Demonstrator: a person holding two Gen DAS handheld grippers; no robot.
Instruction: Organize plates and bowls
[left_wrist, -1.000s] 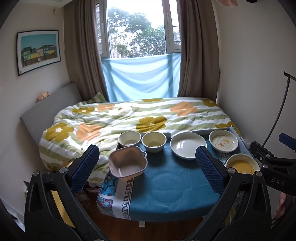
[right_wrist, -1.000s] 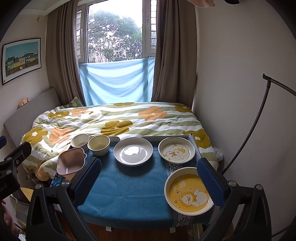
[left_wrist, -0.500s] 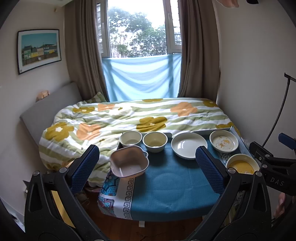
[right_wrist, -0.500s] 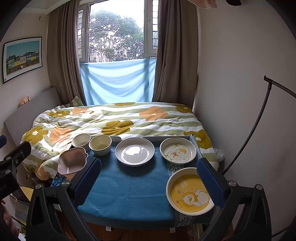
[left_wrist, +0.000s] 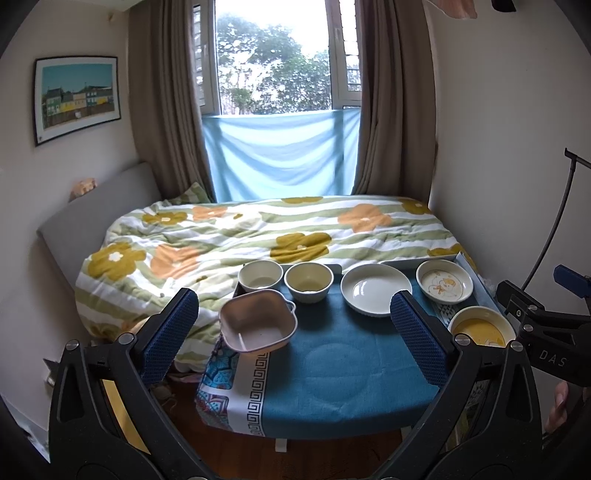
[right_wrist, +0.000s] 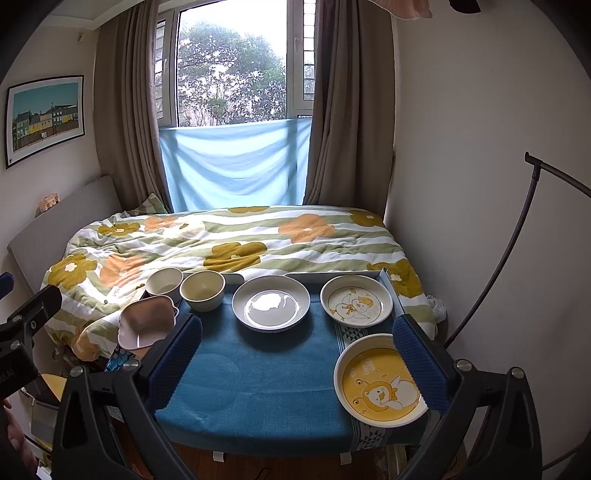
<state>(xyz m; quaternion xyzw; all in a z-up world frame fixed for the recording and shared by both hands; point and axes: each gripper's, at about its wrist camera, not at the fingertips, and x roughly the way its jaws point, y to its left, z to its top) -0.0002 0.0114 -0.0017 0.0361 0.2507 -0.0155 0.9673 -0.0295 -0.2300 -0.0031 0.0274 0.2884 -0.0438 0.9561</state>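
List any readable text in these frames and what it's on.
"DAS": white letters on the black body of the right tongs, seen from the left wrist view; it may be cut off.
Yellow plate: faint characters above the cartoon, too blurred to read.
Framed picture: no legible text.

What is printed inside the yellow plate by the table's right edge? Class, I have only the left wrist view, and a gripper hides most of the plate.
Observer: The right wrist view shows the yellow plate almost whole, with cartoon animals on yellow and a white rim.
Operator: Is the right gripper open?
Observer: Yes. The right gripper is wide open and holds nothing.
Operator: Where exactly is that plate?
Observer: It is near the front right corner, on the patterned strip of the tablecloth.
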